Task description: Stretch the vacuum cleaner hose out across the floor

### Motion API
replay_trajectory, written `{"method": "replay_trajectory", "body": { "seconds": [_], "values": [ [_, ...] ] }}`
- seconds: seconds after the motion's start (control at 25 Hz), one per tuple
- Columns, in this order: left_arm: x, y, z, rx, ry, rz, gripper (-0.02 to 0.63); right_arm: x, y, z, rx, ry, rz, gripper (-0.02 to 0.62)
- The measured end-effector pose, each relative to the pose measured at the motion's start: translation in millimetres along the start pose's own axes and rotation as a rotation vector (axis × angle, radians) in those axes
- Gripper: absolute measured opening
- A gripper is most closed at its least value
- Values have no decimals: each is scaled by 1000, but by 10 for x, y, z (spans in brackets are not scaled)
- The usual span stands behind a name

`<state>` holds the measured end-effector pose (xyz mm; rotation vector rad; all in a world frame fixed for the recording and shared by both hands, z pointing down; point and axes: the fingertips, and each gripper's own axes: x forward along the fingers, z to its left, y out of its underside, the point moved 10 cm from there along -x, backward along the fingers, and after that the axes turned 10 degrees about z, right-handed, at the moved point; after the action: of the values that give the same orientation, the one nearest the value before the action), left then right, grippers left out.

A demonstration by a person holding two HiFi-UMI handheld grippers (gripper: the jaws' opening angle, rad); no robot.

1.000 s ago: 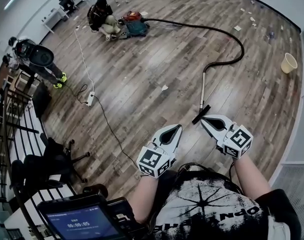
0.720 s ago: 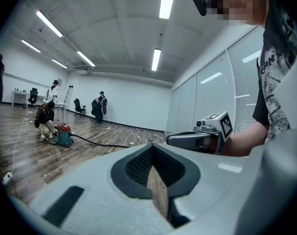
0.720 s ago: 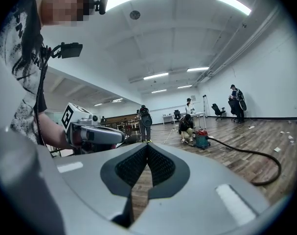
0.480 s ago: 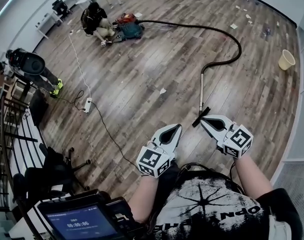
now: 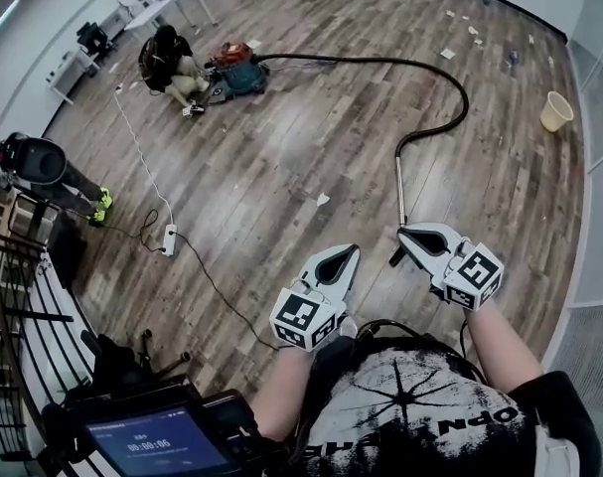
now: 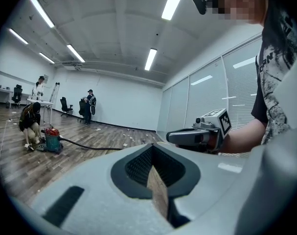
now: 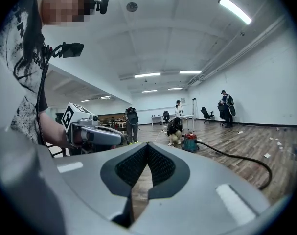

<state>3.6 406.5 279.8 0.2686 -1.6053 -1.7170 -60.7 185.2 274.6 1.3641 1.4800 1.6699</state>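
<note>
- Plainly, the left gripper has its jaws pressed together, with nothing pinched between them.
- The right gripper is the same: jaws closed tight and empty.
- Both point forward side by side over the wood floor, with a gap between them.
- The hose lies on the floor well ahead of both jaws. It starts at the vacuum, far ahead and left, and curves round to the right.
- It joins a metal wand that runs straight back toward the right jaws.
- The wand's dark nozzle shows just left of the right jaws' tip; I cannot tell if they touch.
- A person crouches beside the vacuum, far ahead of the left jaws.
- A bucket stands well ahead and right of the right jaws.
</note>
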Motion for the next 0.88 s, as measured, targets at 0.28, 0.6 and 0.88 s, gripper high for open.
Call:
{"method": "replay_trajectory", "body": {
  "seconds": [0.28, 0.6, 0.88],
  "values": [
    [-120, 9, 675, 7, 65, 14, 0, 693, -154, 20, 11, 45, 30, 5],
    [-298, 91, 1324, -12, 65, 5, 0, 1304, -234, 29, 8, 69, 61, 5],
    [-297, 81, 1587, -40, 70, -5, 0, 1536, -392, -73, 1, 71, 73, 5]
  ]
}}
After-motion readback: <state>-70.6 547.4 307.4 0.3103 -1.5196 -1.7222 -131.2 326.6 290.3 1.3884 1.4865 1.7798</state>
